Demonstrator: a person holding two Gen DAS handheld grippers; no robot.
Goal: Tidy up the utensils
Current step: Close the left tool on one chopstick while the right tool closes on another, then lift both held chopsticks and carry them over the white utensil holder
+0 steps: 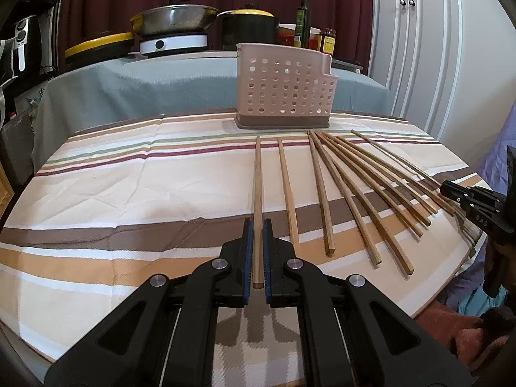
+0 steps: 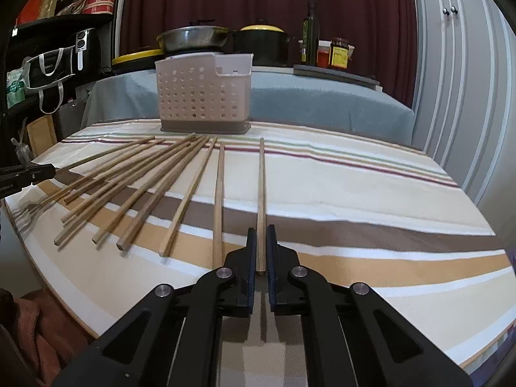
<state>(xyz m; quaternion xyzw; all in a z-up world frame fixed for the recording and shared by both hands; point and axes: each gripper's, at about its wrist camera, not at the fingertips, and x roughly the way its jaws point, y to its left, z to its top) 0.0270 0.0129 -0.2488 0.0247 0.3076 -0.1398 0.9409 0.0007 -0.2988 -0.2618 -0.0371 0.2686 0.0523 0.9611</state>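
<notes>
Several wooden chopsticks [image 1: 351, 190] lie fanned out on the striped tablecloth [image 1: 129, 187], in front of a beige perforated utensil holder [image 1: 285, 88] with a brown base. My left gripper [image 1: 257, 225] is shut on the near end of the leftmost chopstick [image 1: 258, 177], whose far tip points at the holder. My right gripper [image 2: 261, 230] is shut on the near end of the rightmost chopstick [image 2: 262, 177]. The holder [image 2: 201, 95] stands beyond the fan [image 2: 145, 193]. Each gripper shows at the other view's edge: the right gripper [image 1: 451, 192] and the left gripper [image 2: 48, 171].
A second table under a grey cloth [image 1: 161, 84] behind holds a steel pan on a cooker [image 1: 175, 19], black pots with yellow lids [image 1: 248, 25], bottles and jars [image 1: 303, 19]. White cupboard doors [image 1: 419, 48] stand at the right, dark shelves [image 2: 58, 32] at the left.
</notes>
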